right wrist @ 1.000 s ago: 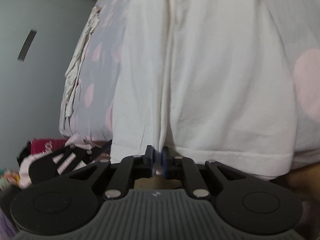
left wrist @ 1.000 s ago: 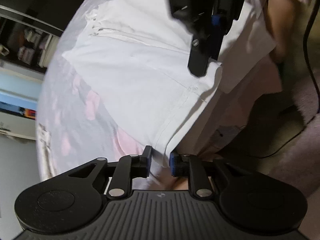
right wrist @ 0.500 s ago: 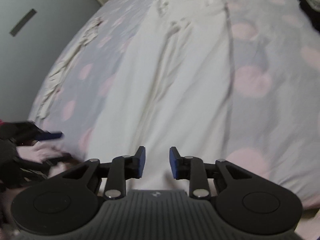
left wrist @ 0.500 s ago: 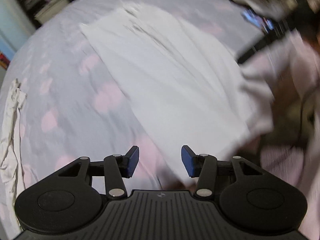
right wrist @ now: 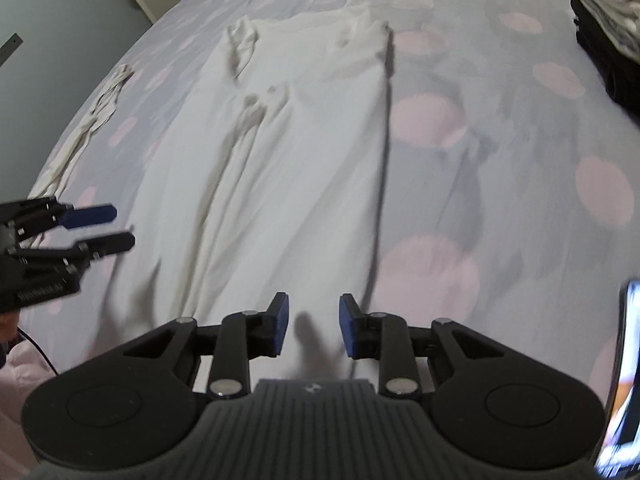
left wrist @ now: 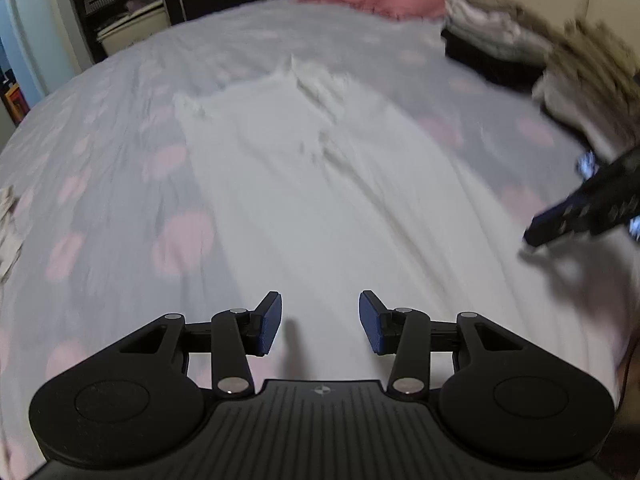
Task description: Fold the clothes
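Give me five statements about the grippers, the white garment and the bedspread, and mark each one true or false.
1. The left gripper is open and holds nothing. True.
2. The right gripper is shut on the hem of the white garment. False: its jaws stand apart and nothing is between them; the garment lies flat below.
3. The white garment lies spread lengthwise on the bedspread. True.
4. The bedspread is plain dark blue. False: it is pale grey with pink spots.
5. A stack of folded clothes sits in the middle of the white garment. False: the stack sits apart, toward the far right of the bed in the left wrist view.
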A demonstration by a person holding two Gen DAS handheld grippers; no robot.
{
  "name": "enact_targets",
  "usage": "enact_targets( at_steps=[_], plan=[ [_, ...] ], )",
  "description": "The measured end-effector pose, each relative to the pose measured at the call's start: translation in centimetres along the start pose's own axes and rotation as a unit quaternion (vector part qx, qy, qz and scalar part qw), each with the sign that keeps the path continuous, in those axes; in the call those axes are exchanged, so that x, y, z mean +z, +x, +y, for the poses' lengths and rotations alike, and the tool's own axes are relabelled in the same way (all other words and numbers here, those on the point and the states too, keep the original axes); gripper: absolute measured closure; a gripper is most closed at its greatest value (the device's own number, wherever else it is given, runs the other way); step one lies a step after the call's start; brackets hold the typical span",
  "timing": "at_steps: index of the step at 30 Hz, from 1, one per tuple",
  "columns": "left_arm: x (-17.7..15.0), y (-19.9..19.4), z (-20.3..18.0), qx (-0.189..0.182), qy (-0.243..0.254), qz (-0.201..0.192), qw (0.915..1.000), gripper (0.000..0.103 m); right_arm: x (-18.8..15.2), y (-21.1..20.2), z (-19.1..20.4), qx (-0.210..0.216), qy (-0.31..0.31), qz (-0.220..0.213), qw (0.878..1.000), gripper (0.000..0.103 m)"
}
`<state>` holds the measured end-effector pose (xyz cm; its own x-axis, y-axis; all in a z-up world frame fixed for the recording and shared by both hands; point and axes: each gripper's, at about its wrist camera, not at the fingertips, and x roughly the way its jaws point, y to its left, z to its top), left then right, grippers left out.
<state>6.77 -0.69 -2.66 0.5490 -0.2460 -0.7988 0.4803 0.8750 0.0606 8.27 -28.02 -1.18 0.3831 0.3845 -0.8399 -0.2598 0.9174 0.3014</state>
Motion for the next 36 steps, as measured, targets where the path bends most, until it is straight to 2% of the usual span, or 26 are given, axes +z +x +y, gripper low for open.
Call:
enact_targets(
  at_steps=[3,5,8,14,16,17,18,19,21,24,29,32,36],
  plan=[
    [2.6,1.5,1.0,-0.021,-0.003,-0.026,0.9994,0.061,2.4,1.0,-1.0,-0.012,-0.001,-0.015,1.0,0.072],
    [4.2,2.8,1.5,-0.038,-0.003,-0.039,0.9985,0.055,4.0,1.7,-1.6,-0.018,0.004,-0.022,1.0,0.072],
    [6.5,5.2,2.1,-0.057,-0.012,-0.049,0.9971,0.054,5.9,2.5,-2.3,-0.019,0.001,-0.03,0.999,0.072],
    [9.9,11.0,3.6,-0.103,-0.064,-0.049,0.9914,0.054,9.0,3.7,-3.7,-0.02,-0.009,-0.05,0.999,0.071],
    [10.3,12.6,3.7,-0.111,-0.068,-0.039,0.9907,0.055,10.0,4.0,-4.2,-0.02,-0.009,-0.059,0.998,0.071],
    [10.5,13.3,3.7,-0.116,-0.07,-0.034,0.9902,0.062,10.5,4.1,-4.4,-0.021,-0.01,-0.063,0.998,0.071],
    [10.5,14.0,4.0,-0.123,-0.075,-0.026,0.9892,0.08,11.0,4.2,-4.6,-0.022,-0.012,-0.068,0.997,0.071],
    [10.4,14.4,4.2,-0.132,-0.083,-0.021,0.9876,0.087,11.6,4.3,-4.8,-0.023,-0.014,-0.072,0.997,0.071],
    [10.1,14.8,4.7,-0.145,-0.094,-0.02,0.9848,0.093,13.1,4.8,-5.0,-0.026,-0.015,-0.08,0.996,0.071],
    [9.6,13.5,5.1,-0.151,-0.095,-0.042,0.9831,0.095,16.0,5.6,-5.2,-0.026,-0.014,-0.096,0.995,0.069],
    [9.2,11.7,6.3,-0.136,-0.104,-0.035,0.9846,0.096,20.4,7.4,-5.0,-0.029,-0.009,-0.114,0.993,0.069],
    [8.8,12.6,6.8,-0.139,-0.109,-0.025,0.9839,0.096,22.4,9.2,-4.5,-0.027,-0.014,-0.11,0.993,0.069],
    [8.4,13.8,6.9,-0.148,-0.131,-0.032,0.9798,0.096,24.1,12.4,-3.9,-0.042,-0.025,-0.077,0.996,0.07]
  ],
)
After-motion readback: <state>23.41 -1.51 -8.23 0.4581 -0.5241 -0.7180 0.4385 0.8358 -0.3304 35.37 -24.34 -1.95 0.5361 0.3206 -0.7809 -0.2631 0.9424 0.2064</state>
